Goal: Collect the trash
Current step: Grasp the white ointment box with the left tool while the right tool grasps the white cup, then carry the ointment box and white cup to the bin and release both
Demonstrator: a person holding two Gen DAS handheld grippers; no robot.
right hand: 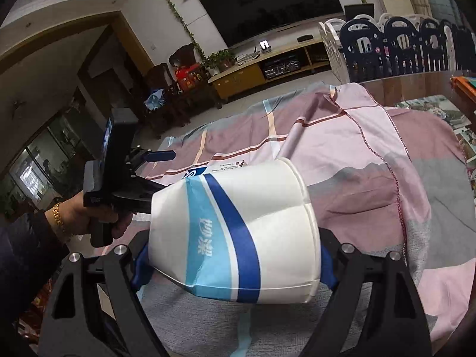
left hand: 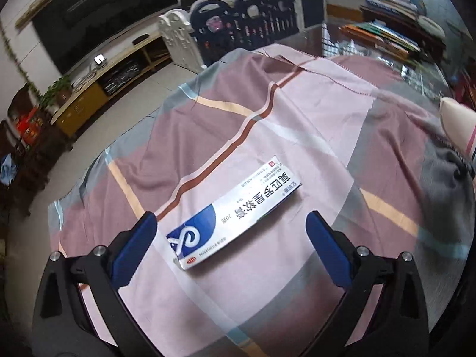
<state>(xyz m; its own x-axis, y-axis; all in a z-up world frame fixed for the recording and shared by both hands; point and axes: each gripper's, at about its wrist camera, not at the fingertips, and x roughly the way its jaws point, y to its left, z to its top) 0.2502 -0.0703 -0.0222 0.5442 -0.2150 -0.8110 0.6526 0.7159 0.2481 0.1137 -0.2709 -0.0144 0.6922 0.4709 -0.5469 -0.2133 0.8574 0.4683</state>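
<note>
The left gripper (left hand: 230,223) hangs tilted over the table, its blue-padded jaws spread wide on either side of a flat white-and-blue cardboard medicine box (left hand: 235,212) without touching it. The box lies on the pink, mauve and grey checked cloth (left hand: 312,113), near its left edge; it carries Chinese characters and "20" that read upside down. The right gripper (right hand: 235,263) is clamped on a crumpled white paper cup (right hand: 238,232) with blue bands and Chinese lettering, held sideways above the cloth.
</note>
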